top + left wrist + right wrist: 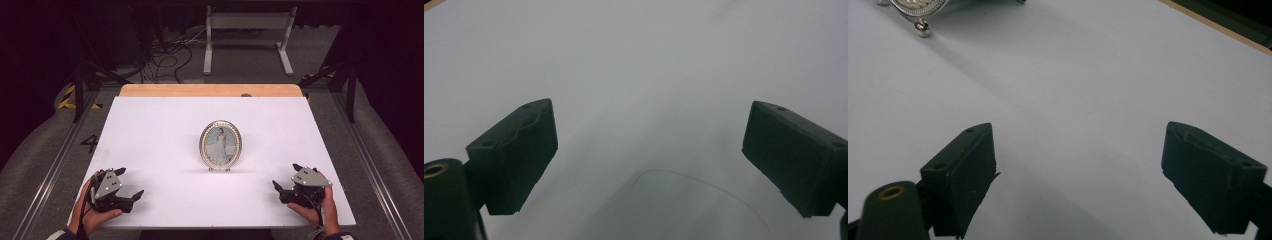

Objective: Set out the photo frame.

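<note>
White tabletop [150,140] with a pale wooden strip [210,90] along its far edge, set over a grey floor with trailing black cables [165,55]. Left gripper [131,184], held in a hand at the near left corner, has its jaws spread wide with nothing between them; the left gripper view shows bare white surface between its black fingers [514,155]. Right gripper [287,176], held at the near right corner, likewise has its jaws wide apart and holds nothing. Oval silver photo frame with a beaded rim and small ball feet [220,144] stands upright, well beyond both sets of fingertips and between them; in the right gripper view its foot [923,27] lies far ahead of the left-hand finger [965,172].
</note>
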The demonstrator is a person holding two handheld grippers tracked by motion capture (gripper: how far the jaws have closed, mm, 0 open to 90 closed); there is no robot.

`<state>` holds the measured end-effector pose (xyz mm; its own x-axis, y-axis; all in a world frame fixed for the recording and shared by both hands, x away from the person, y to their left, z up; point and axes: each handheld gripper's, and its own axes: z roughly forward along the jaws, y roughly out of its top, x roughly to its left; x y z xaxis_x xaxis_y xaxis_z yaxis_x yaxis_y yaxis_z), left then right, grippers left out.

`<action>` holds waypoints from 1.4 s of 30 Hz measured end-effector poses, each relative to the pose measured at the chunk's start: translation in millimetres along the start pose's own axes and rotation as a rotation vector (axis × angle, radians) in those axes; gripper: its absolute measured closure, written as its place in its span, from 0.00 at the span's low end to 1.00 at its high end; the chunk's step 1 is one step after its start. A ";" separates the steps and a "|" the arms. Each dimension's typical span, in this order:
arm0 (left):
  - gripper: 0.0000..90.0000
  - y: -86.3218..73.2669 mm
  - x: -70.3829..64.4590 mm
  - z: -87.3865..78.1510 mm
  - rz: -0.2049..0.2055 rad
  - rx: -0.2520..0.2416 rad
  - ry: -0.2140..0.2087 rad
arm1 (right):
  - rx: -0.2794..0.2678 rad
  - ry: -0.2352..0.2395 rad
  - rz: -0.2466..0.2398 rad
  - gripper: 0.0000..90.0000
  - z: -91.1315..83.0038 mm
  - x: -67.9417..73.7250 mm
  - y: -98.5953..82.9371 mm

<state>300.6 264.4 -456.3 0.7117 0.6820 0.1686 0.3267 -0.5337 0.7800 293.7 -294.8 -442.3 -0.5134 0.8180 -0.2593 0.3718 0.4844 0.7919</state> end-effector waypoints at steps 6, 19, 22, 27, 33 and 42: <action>0.09 -9.8 5.4 -6.0 -0.051 -0.015 0.004 | -0.009 0.006 0.030 0.16 -2.4 -2.9 -8.0; 0.09 -11.6 7.6 -6.6 -0.057 -0.013 0.009 | -0.018 0.018 0.043 0.15 -0.4 -1.6 -13.0; 0.09 -10.1 7.9 -5.5 -0.052 -0.016 0.007 | -0.020 0.021 0.039 0.15 -0.1 -0.6 -12.8; 0.09 -9.1 8.5 -4.4 -0.044 -0.018 0.004 | -0.016 0.018 0.038 0.15 -0.5 0.8 -12.5; 0.09 -8.9 9.8 -2.7 -0.047 -0.022 -0.002 | -0.016 0.019 0.031 0.15 0.6 2.7 -11.2; 0.09 -7.7 9.5 -0.5 -0.032 -0.012 -0.008 | -0.011 0.023 0.035 0.15 1.6 2.7 -12.5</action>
<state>304.5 275.2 -460.3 0.7056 0.6949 0.1388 0.3423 -0.5058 0.7919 288.9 -298.0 -453.8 -0.5182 0.8269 -0.2186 0.3816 0.4523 0.8061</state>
